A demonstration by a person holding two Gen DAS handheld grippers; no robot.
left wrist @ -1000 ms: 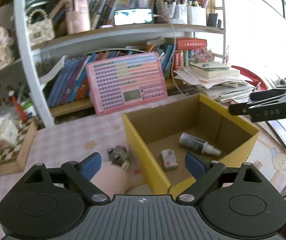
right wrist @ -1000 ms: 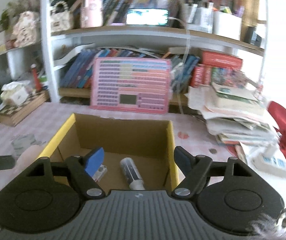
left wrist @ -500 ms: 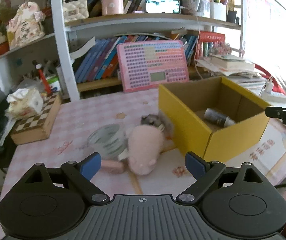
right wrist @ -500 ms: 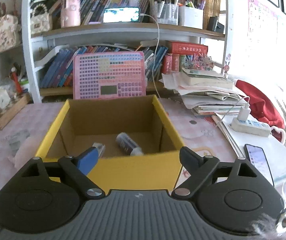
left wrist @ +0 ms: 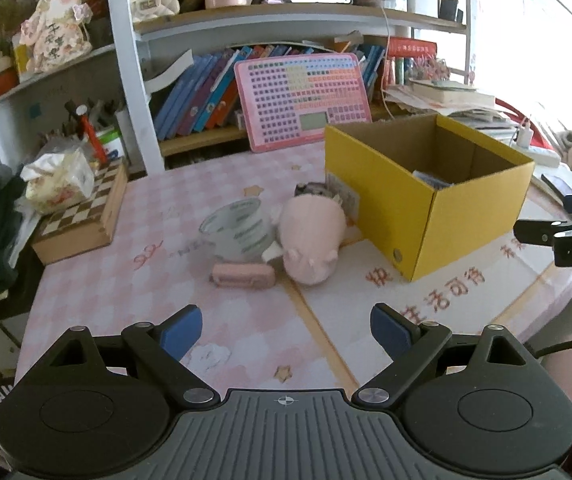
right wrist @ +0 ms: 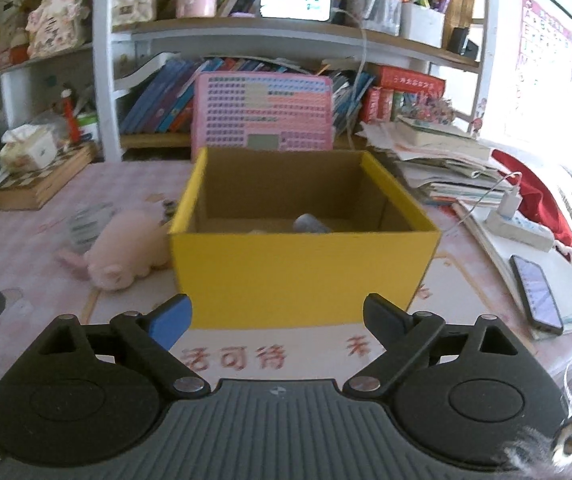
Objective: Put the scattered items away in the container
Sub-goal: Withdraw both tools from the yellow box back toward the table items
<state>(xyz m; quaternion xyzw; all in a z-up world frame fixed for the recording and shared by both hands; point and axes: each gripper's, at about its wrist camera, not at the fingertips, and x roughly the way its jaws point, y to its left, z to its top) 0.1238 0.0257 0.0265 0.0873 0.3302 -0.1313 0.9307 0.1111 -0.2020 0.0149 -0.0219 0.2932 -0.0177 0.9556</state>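
A yellow cardboard box (left wrist: 438, 204) stands open on the pink table, also in the right wrist view (right wrist: 302, 272). A small bottle (right wrist: 310, 224) lies inside it. Left of the box lie a pink plush pig (left wrist: 312, 236), a roll of clear tape (left wrist: 238, 230), a flat pink item (left wrist: 244, 276) and a small grey object (left wrist: 314, 189). The pig also shows in the right wrist view (right wrist: 126, 252). My left gripper (left wrist: 286, 332) is open and empty, near the table's front, short of these items. My right gripper (right wrist: 278, 320) is open and empty, in front of the box.
A pink keyboard toy (left wrist: 302, 100) leans on the bookshelf behind. A chessboard box (left wrist: 82, 216) with tissues sits at the left. Stacked papers (right wrist: 438, 168), a power strip (right wrist: 518, 228) and a phone (right wrist: 538, 296) lie at the right.
Both grippers have pulled back from the box toward the table's front. The left view has swung left, so the plush pig, tape roll and pink item now show.
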